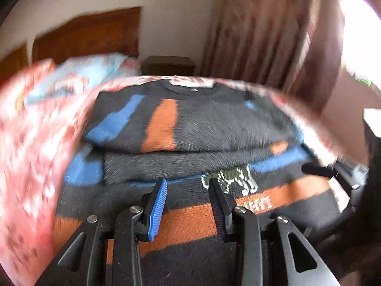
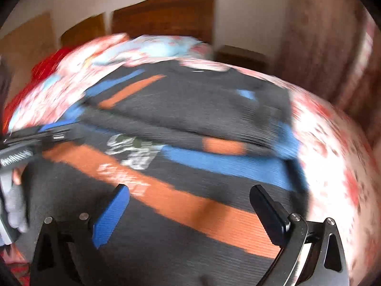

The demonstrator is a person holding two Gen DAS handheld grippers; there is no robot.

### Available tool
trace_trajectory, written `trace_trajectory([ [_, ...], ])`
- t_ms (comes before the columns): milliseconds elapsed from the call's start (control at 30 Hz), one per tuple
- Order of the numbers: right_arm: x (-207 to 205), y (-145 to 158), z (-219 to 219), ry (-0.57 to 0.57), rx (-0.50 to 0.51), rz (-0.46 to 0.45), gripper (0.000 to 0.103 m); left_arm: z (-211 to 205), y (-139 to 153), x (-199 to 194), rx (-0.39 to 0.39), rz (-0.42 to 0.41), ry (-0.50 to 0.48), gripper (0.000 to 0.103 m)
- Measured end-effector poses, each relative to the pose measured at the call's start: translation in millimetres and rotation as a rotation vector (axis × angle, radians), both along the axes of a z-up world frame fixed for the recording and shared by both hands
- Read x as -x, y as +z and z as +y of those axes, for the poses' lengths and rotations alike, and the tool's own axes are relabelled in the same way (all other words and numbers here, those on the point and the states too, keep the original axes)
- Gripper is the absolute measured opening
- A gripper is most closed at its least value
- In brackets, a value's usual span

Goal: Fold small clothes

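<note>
A dark grey sweater (image 1: pixel 214 124) with orange and blue stripes lies on the bed, its upper part doubled over in a thick layer. A white and green emblem (image 1: pixel 231 178) and an orange band (image 1: pixel 190 219) show on the lower layer. My left gripper (image 1: pixel 188 186) hovers over that lower part, jaws partly apart with nothing between them. In the right wrist view the same sweater (image 2: pixel 190 100) fills the middle. My right gripper (image 2: pixel 189 190) stands wide open above its orange band (image 2: pixel 190 207), holding nothing. Both views are blurred.
A pink and white floral bed cover (image 1: pixel 35 143) (image 2: pixel 333 166) surrounds the sweater. A light blue pillow (image 1: pixel 95 69), a wooden headboard (image 1: pixel 90 33) and a dark nightstand (image 1: pixel 169 65) stand behind. A curtain (image 1: pixel 273 35) hangs right, by a bright window (image 1: pixel 359 35).
</note>
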State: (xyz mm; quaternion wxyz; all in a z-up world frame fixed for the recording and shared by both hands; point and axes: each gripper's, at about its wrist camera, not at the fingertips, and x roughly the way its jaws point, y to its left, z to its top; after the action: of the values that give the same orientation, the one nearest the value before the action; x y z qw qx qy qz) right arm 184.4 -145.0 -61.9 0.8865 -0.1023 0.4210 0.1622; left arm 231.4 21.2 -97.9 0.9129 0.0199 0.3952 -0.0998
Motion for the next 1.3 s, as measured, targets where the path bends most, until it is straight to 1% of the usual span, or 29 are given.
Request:
trace_trajectory([
  [33,0,-7,13,0.033,0.039,0.011,0.103,-6,-6,-1,-0.050,0.010,0.000,0.037],
  [67,2,-15,22,0.055,0.076,0.018,0.103,-10,-14,-5,-0.103,0.048,0.008,0.038],
  [100,2,-13,19,0.049,0.060,0.009,0.103,-6,-10,-3,-0.082,0.025,0.013,0.039],
  [133,0,-13,14,0.047,0.042,0.031,0.103,0,-9,-4,-0.070,0.028,0.038,0.039],
  [167,-4,-15,5,0.037,-0.003,0.066,0.103,7,-11,-6,-0.054,0.048,0.061,0.041],
  [200,-7,-13,-5,0.012,-0.038,0.066,0.103,16,-10,-8,0.000,0.056,0.066,0.041],
  [233,-9,-13,-12,-0.012,-0.039,0.069,0.103,26,-9,-8,0.051,0.061,0.078,0.041],
  [267,-9,-13,-17,-0.023,-0.034,0.069,0.103,31,-8,-8,0.067,0.063,0.085,0.041],
  [300,-8,-12,-21,-0.022,-0.035,0.069,0.103,33,-8,-7,0.068,0.062,0.084,0.041],
  [400,0,-12,-29,-0.015,-0.005,0.063,0.103,39,-6,5,0.000,0.054,0.076,0.041],
  [467,9,-12,-41,-0.027,-0.015,0.064,0.103,48,-6,12,0.009,0.054,0.090,0.041],
  [533,13,-10,-48,-0.042,-0.026,0.065,0.103,59,-6,13,0.058,0.057,0.105,0.041],
  [600,4,-12,-51,-0.050,-0.026,0.065,0.103,63,-6,16,0.078,0.058,0.106,0.041],
  [667,5,-12,-47,-0.050,-0.008,0.061,0.103,58,-11,12,0.052,0.057,0.100,0.041],
  [733,4,-13,-46,-0.051,-0.016,0.063,0.103,55,-12,13,0.029,0.055,0.095,0.041],
  [900,4,-13,-46,-0.052,-0.014,0.061,0.103,58,-13,11,0.051,0.056,0.096,0.041],
  [1000,3,-13,-45,-0.054,-0.013,0.059,0.103,58,-13,9,0.051,0.057,0.097,0.041],
  [1067,2,-14,-44,-0.054,-0.015,0.059,0.103,56,-13,8,0.034,0.057,0.096,0.041],
  [1133,1,-14,-43,-0.056,-0.013,0.060,0.103,52,-13,7,0.013,0.062,0.087,0.045],
  [1167,0,-13,-43,-0.066,-0.008,0.060,0.103,49,-12,6,-0.005,0.072,0.091,0.046],
  [1200,0,-12,-40,-0.096,0.003,0.057,0.103,48,-10,5,-0.004,0.090,0.112,0.045],
  [1233,1,-10,-37,-0.115,0.005,0.056,0.103,48,-6,7,0.049,0.117,0.142,0.044],
  [1267,3,-8,-32,-0.115,-0.016,0.065,0.103,47,-3,10,0.123,0.132,0.141,0.043],
  [1300,8,-7,-23,-0.080,-0.057,0.078,0.103,45,0,13,0.201,0.141,0.120,0.043],
])
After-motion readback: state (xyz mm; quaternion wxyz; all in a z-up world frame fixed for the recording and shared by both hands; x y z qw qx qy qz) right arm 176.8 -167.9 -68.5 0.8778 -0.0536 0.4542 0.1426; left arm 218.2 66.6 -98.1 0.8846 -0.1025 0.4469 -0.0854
